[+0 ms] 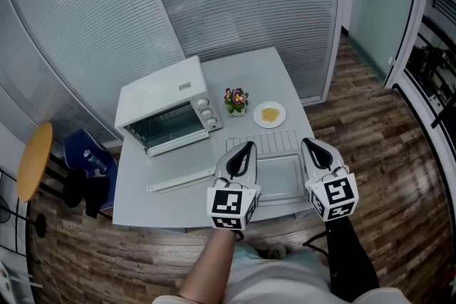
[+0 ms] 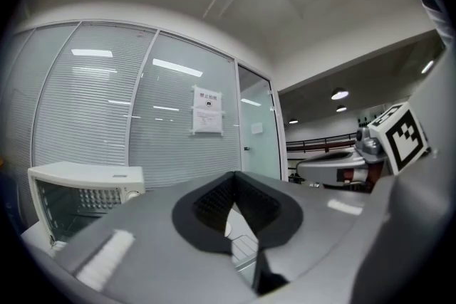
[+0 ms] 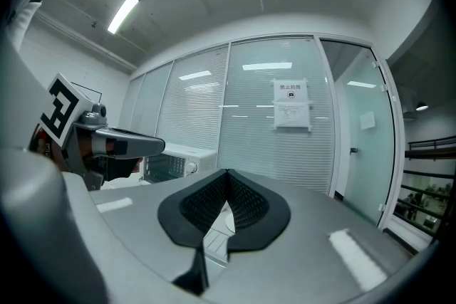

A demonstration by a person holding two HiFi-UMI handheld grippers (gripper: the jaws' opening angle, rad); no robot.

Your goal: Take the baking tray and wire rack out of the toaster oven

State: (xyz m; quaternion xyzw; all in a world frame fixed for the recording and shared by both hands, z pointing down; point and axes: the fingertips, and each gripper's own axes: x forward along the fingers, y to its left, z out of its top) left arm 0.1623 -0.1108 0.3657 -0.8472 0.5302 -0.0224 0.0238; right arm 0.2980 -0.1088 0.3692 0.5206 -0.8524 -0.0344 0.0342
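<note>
Already, baking tray and wire rack lie outside toaster oven

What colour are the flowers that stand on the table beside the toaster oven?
The flowers are mostly purple with some yellow; the head view shows them best.

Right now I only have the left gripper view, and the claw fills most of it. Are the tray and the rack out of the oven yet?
Observer: Yes. The baking tray lies flat near the front edge of the table.
Operator: And the rack?
Observer: The wire rack lies flat on the table, just beyond the tray.
Operator: Anything else close by?
Observer: A long white strip lies on the table, left of the tray.
</note>
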